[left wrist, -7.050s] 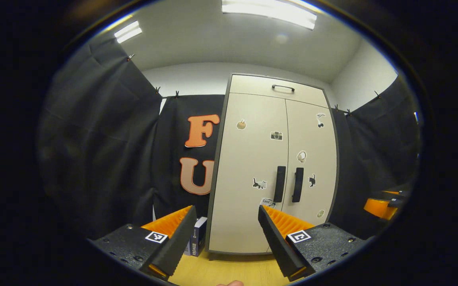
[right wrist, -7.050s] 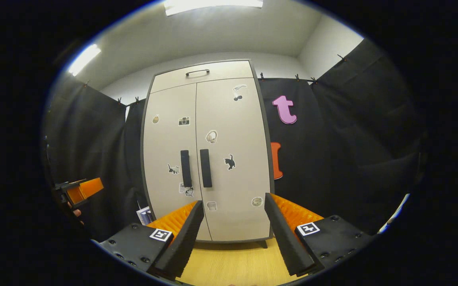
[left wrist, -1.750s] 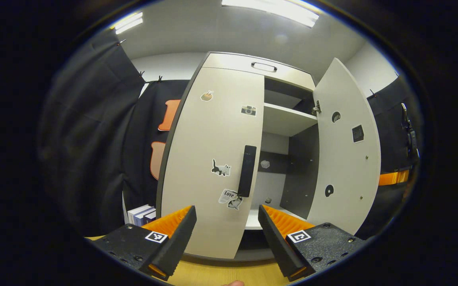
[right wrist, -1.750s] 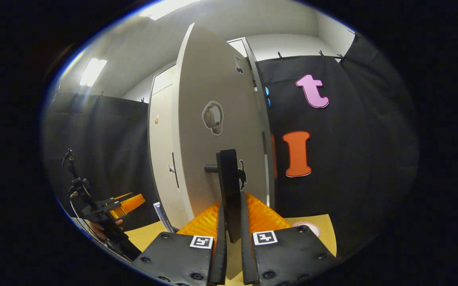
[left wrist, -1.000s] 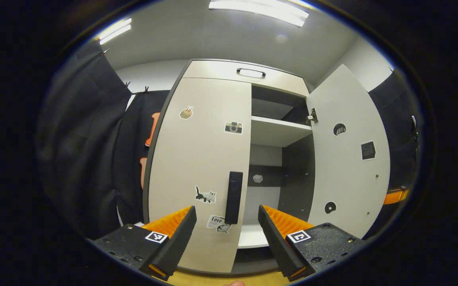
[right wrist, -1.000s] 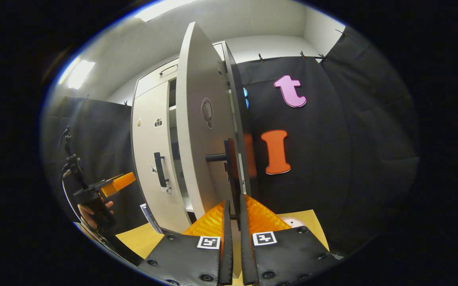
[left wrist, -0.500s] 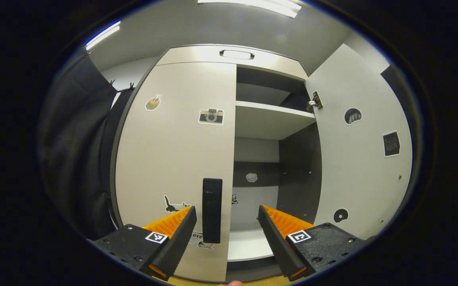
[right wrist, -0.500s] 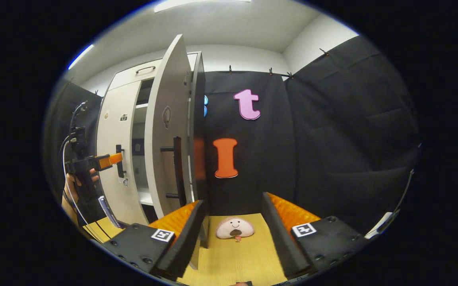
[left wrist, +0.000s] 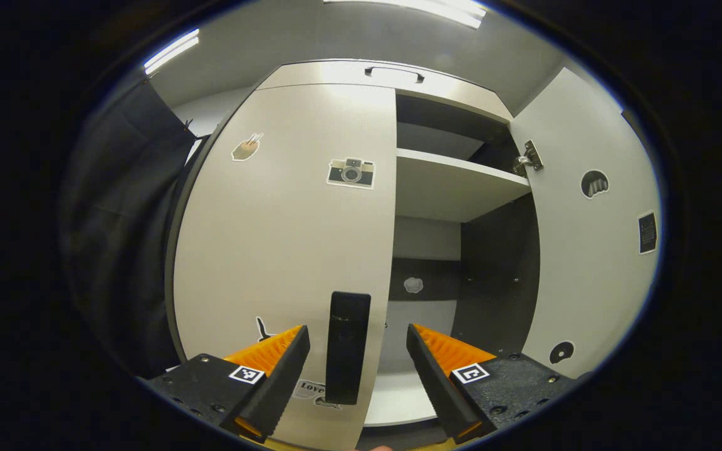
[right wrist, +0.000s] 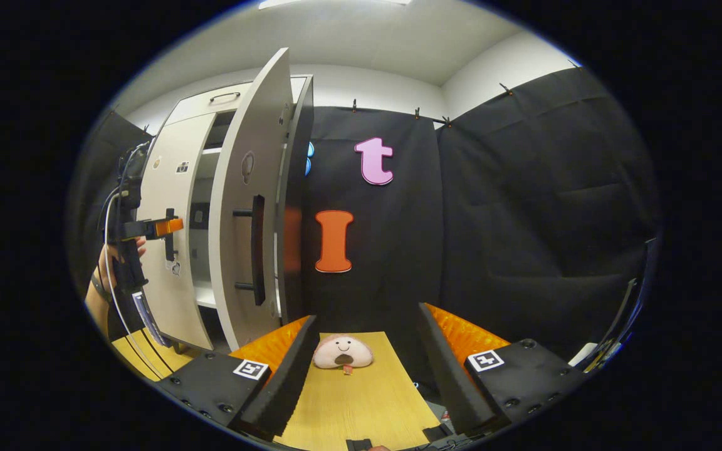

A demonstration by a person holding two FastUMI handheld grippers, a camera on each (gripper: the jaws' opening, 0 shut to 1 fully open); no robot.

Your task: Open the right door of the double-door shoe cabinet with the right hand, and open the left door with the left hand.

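One upright left-door handle [left wrist: 348, 347], lower centre of the left gripper view, long axis vertical, standing between the spread left tongs [left wrist: 356, 376], nearer their left finger; right tongs [right wrist: 364, 369] parted, holding nothing.

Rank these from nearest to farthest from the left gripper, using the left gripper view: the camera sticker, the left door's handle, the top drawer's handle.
1. Left door's handle: between the left gripper's open fingers, low on the closed left door.
2. Camera sticker: higher on the same door, near its inner edge.
3. Top drawer's handle: at the very top of the cabinet.
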